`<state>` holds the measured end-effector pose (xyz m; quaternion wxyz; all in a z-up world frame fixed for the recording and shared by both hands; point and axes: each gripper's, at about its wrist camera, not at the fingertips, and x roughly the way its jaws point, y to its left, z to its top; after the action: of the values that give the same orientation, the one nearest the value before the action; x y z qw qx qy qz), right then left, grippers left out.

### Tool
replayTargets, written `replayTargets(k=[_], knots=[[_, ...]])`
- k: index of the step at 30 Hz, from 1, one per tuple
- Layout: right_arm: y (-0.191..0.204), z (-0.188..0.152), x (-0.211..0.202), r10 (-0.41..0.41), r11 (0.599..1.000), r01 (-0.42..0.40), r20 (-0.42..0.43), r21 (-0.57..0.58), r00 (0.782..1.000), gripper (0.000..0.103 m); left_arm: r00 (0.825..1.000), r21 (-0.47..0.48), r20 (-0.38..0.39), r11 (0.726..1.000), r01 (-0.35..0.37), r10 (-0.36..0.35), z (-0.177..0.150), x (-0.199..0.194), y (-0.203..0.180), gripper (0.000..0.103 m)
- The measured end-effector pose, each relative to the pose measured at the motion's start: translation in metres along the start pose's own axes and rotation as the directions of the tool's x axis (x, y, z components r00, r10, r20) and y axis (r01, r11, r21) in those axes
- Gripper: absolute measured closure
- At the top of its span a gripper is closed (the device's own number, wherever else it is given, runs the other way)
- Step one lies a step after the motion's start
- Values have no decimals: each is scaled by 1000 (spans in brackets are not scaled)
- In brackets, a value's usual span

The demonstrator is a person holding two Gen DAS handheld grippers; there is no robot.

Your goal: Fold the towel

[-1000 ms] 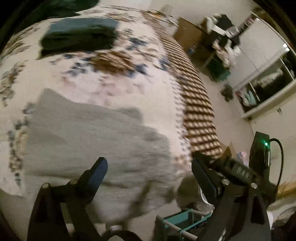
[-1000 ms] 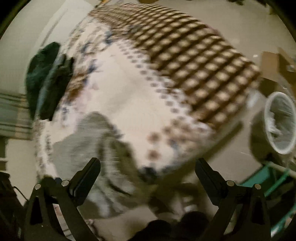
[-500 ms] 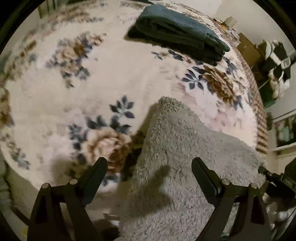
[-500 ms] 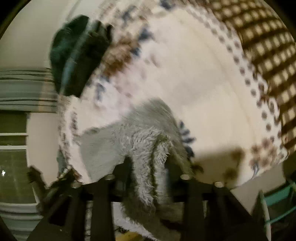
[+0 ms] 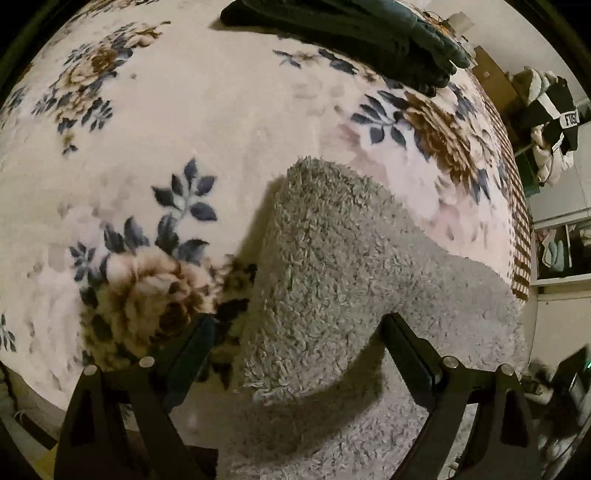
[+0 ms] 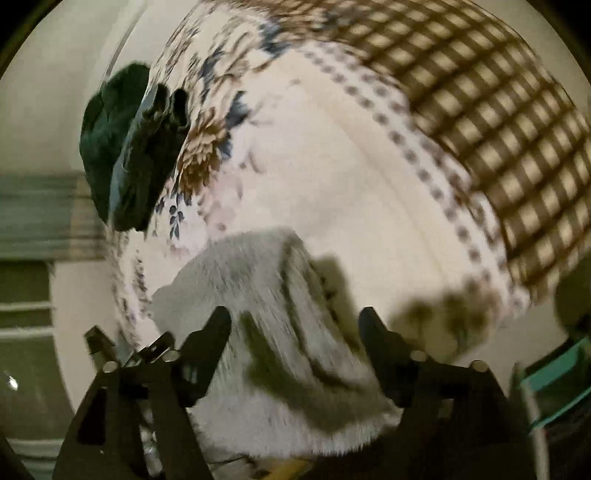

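A fluffy grey towel [image 5: 332, 266] lies on a floral blanket-covered bed [image 5: 192, 122], its near part hanging over the bed's edge. My left gripper [image 5: 299, 332] is open, its fingers straddling the towel's near left fold just above the pile. In the right wrist view the same towel [image 6: 258, 302] looks blurred and rumpled, with a ridge running down its middle. My right gripper [image 6: 295, 332] is open above it, with nothing between its fingers.
A stack of dark folded clothes [image 5: 369, 26] sits at the bed's far side, also visible as dark folded clothes [image 6: 133, 155]. The blanket's checked border [image 6: 480, 92] runs along the right. A clothes pile [image 5: 546, 107] and shelves stand beyond the bed. A teal frame [image 6: 554, 376] is at lower right.
My right gripper, shut on the towel's bunched fold half a second ago, has opened and let it go. The left gripper moved closer over the towel's left fold, still open.
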<state>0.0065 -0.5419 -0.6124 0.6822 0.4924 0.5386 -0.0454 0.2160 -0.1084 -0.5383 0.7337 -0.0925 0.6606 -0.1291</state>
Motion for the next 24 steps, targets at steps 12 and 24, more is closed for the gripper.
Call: replayTargets(k=[12,24], knots=[[-34,-65,2,162,981,-157,-38,118,986,85,1000,29,-17,1000,4,-4,-1,0,-4,10],[-47,-60,-6,-61,993,68,-78,99,995,39,1000,175,9,985,-5,4,-6,-26,-34,10]])
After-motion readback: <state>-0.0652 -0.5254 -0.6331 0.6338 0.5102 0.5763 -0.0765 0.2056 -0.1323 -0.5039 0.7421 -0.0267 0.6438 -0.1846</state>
